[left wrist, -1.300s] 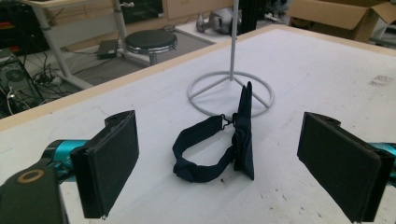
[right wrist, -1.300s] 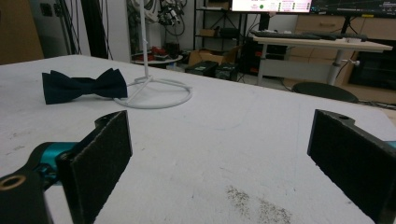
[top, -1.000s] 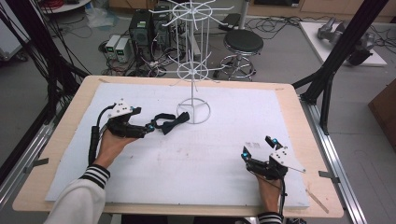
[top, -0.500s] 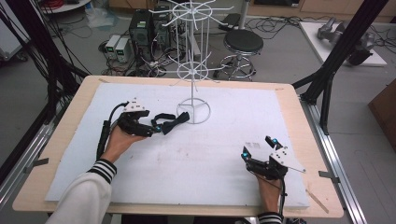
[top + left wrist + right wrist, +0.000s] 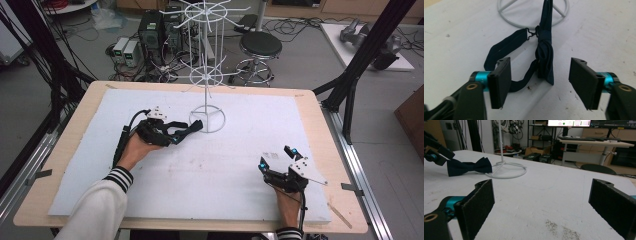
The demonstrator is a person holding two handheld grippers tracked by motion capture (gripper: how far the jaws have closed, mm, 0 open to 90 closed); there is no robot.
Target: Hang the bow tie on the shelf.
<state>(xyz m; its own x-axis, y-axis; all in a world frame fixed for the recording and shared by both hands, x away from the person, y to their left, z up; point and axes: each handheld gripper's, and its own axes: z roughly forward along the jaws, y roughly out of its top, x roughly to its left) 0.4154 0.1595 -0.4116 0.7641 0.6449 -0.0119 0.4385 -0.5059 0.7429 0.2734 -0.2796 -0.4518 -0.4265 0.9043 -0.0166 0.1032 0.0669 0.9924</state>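
Room: a workshop with cables, black frame posts, a round stool at top centre of the high view, and computer boxes behind my desk.
Desk: a wooden desk topped by a white foam sheet, scuffed and bare in the middle.
My left tongs: left of centre in the high view, pointing toward the stand's foot. The jaws have just been closing, but they stand apart, and in the left gripper view the pads touch nothing firmly that I can make out.
Bow tie: dark navy, lying on the foam between my left jaws, its strap looped to the left and hooked by a small clasp. Its far end reaches over the ring foot.
Wire stand: white, upright at centre, its ring foot at the top of the left gripper view. Its hooks are bare as far as I can see.
My right tongs: lower right in the high view, spread wide, holding nothing, resting low over the foam.
Progress: I judge this early. The bow tie is not yet gripped or lifted; pinching it and hanging it on the stand remain.
Containers: none on the desk.
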